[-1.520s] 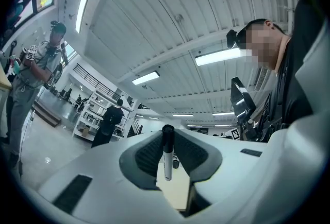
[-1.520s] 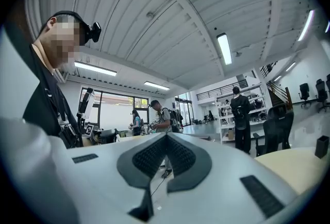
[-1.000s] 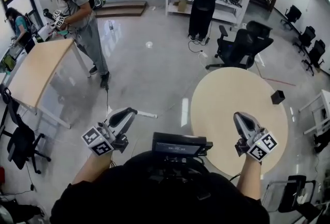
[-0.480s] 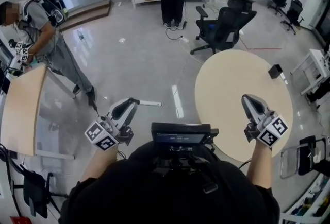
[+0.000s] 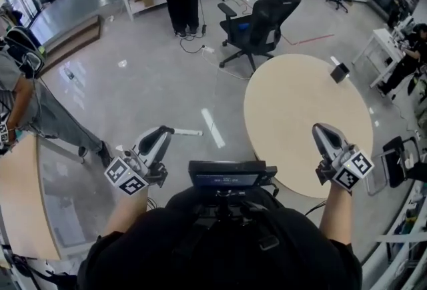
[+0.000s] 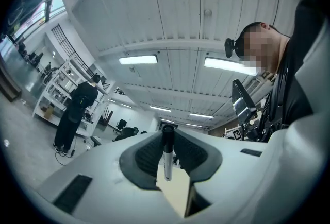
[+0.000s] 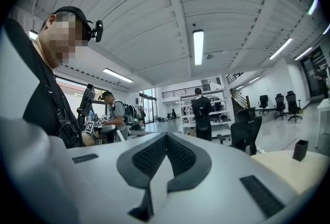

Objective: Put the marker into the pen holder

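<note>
Turned further round, the person now fronts the round beige tabletop [image 5: 293, 115]; left tongs [image 6: 167, 134] clench the white, black-capped marker [image 6: 166, 161], right tongs [image 7: 166, 138] pressed together, empty; the small black pen holder [image 5: 339, 72] stands near its far edge

Your left gripper [image 5: 168, 129] has a smooth, matt white plastic shell and finely ribbed black pads [image 6: 147, 153]; the marker [image 6: 166, 161] is smooth white plastic with a black cap. The round table [image 5: 300, 115] is matt pale wood, the floor [image 5: 147, 82] polished and reflective, the pen holder [image 5: 339, 72] perhaps matt black plastic
</note>
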Available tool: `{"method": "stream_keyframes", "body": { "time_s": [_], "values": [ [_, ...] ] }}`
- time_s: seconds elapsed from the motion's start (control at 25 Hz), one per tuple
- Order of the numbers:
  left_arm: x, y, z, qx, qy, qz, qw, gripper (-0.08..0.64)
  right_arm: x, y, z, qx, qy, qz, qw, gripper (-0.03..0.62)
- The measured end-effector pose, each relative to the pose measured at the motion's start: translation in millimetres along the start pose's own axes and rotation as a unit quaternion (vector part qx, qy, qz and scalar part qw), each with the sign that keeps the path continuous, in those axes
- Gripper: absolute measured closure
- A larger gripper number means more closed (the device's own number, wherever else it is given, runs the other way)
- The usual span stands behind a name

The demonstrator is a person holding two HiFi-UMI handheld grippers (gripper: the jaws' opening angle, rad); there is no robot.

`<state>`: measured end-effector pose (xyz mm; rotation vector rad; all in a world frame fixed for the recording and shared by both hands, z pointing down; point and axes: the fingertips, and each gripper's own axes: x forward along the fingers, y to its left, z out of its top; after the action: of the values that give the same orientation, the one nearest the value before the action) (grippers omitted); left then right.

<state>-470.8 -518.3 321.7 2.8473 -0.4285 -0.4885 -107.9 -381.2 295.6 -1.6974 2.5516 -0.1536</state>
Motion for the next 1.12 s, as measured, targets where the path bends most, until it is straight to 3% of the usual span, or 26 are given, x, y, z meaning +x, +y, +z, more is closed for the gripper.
{"method": "stream_keyframes", "body": {
  "time_s": [0.2, 0.48, 0.72, 0.88, 1.12],
  "values": [
    [70, 28, -21, -0.011, 0.013, -0.038, 0.9991, 0.495, -10, -56, 1, 0.001, -0.013, -0.045, 0.999, 0.588],
    [201, 50, -51, -0.008, 0.03, -0.062, 0.9976, 0.495, -16, -173, 5, 0.0, -0.043, -0.064, 0.997, 0.588],
    [304, 53, -75, -0.02, 0.055, -0.1, 0.9933, 0.495, -38, -234, -5, 0.01, -0.035, -0.094, 0.995, 0.588],
    [369, 54, -100, -0.028, 0.082, -0.15, 0.9849, 0.495, -73, -258, -17, 0.031, -0.046, -0.147, 0.988, 0.588],
    [478, 90, -119, -0.046, 0.08, -0.221, 0.971, 0.495, -108, -284, -24, 0.047, -0.056, -0.253, 0.965, 0.588]
  ]
}}
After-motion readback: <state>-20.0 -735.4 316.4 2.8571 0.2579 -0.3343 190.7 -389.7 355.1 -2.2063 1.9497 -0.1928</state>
